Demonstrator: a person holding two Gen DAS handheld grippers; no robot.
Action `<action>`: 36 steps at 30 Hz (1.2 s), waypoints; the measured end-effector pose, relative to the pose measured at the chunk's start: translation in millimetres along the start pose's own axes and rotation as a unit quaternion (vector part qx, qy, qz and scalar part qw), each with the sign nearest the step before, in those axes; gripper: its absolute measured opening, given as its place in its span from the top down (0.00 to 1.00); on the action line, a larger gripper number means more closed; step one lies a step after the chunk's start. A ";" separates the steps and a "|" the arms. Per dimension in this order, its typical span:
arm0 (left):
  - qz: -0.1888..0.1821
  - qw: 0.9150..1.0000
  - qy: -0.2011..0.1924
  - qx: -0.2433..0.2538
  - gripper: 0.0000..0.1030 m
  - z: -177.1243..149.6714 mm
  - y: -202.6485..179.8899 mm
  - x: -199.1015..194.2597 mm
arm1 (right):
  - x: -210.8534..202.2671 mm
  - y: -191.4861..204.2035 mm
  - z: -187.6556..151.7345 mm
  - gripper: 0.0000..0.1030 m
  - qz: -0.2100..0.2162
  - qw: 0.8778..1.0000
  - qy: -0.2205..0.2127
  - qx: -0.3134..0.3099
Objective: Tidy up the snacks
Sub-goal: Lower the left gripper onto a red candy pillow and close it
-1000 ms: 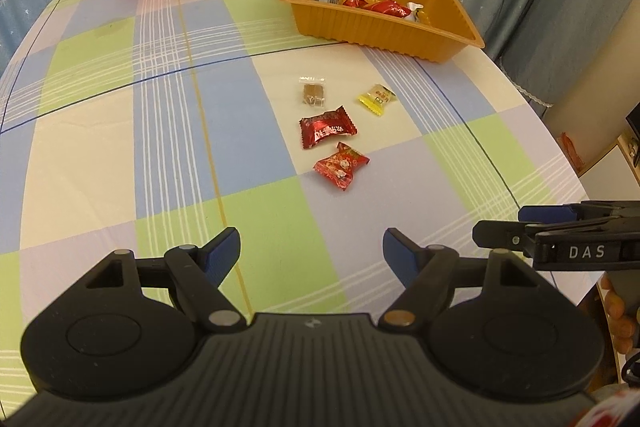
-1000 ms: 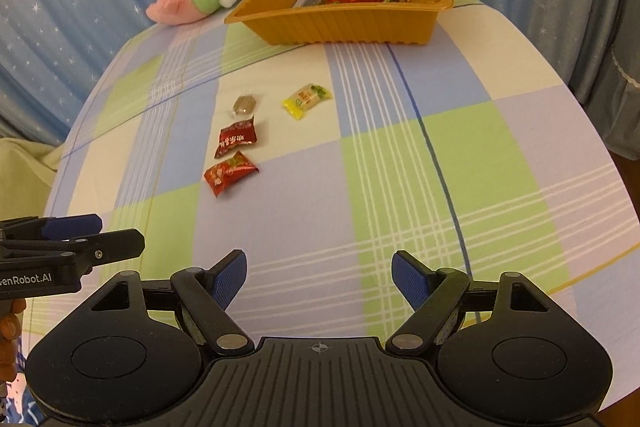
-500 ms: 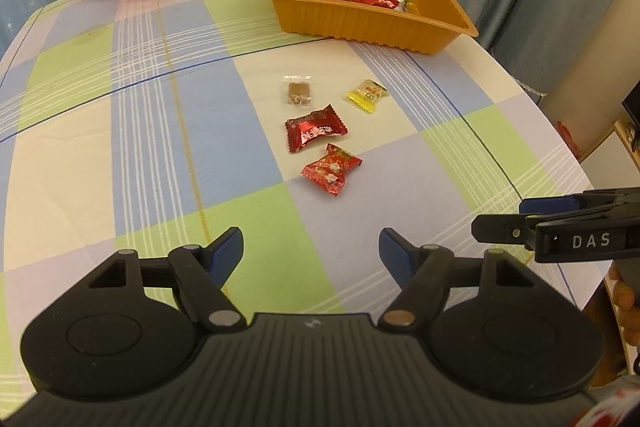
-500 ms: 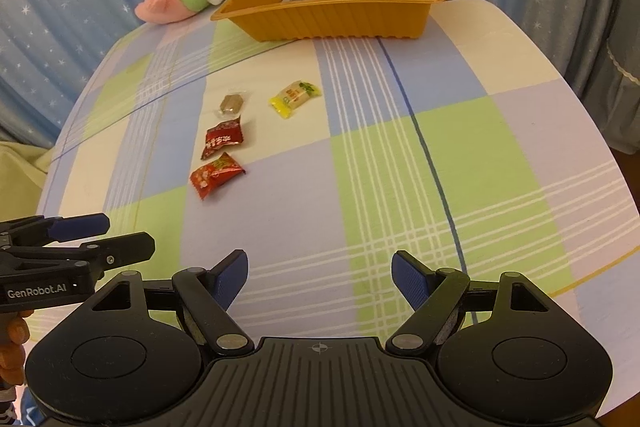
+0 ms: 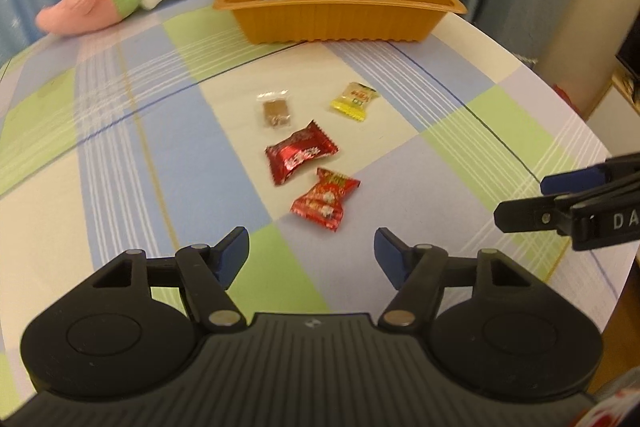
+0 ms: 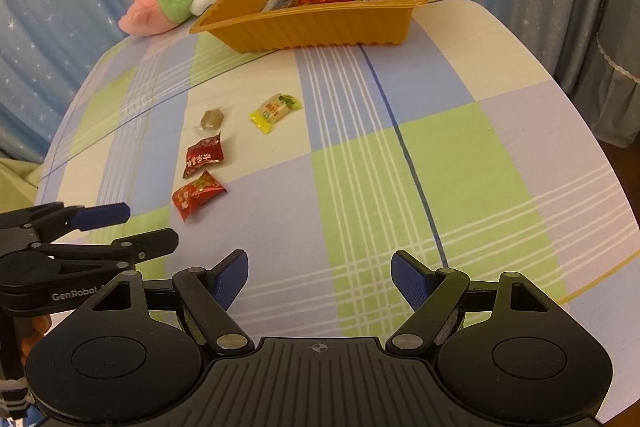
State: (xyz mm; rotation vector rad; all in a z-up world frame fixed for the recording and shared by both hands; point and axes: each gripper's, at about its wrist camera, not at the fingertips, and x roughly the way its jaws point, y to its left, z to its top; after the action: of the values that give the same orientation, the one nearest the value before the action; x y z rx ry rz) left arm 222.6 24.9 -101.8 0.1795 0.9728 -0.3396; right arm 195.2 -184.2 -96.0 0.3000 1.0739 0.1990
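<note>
The nearest red candy [image 5: 325,203] lies on the table [image 5: 120,155] just ahead of the left gripper [image 5: 311,255], between its empty, narrowing jaws, long axis probably slanting; the right gripper [image 6: 319,277], open and empty, sits farther off

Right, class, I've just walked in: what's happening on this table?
A person holds two grippers over a checked tablecloth, sorting snacks. Some are in the orange tray; four lie loose. The left gripper, jaws just narrowing with nothing between them, nears the closest red candy. The right gripper is open and empty.
</note>
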 end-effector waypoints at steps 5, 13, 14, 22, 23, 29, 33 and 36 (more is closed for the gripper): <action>-0.005 1.000 -0.006 0.021 0.35 7.6 -0.1 10.4 | 1.5 -3.3 0.8 0.23 -0.003 1.000 0.001 0.007; -0.014 0.999 -0.002 0.048 0.42 16.9 -2.7 26.7 | 1.4 -8.8 0.7 0.23 -0.011 1.000 0.003 0.020; -0.016 0.999 -0.001 0.050 0.43 18.2 -3.3 28.7 | 1.3 -9.8 0.5 0.23 -0.012 1.000 0.003 0.022; -0.030 0.998 0.009 0.060 0.59 26.1 -8.7 42.6 | 0.7 -15.7 -0.9 0.23 -0.018 0.999 0.003 0.035; -0.032 0.998 0.010 0.059 0.59 26.4 -8.9 43.5 | 0.6 -16.1 -0.9 0.23 -0.018 0.999 0.003 0.036; -0.036 0.998 0.014 0.047 0.76 26.0 -7.9 45.5 | 2.8 -15.7 0.1 0.23 -0.020 0.999 0.005 0.038; -0.036 0.999 0.013 0.034 0.77 25.9 -5.4 45.2 | 5.4 -14.2 1.5 0.23 -0.018 0.999 0.006 0.035; -0.038 0.999 0.014 0.023 0.78 23.8 -2.8 42.3 | 7.4 -12.7 2.3 0.23 -0.016 0.999 0.007 0.030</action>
State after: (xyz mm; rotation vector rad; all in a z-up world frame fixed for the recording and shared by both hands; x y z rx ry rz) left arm 261.9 6.6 -123.8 0.1895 1.0012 -0.4306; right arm 200.9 -194.2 -105.5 0.3361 1.0994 0.1404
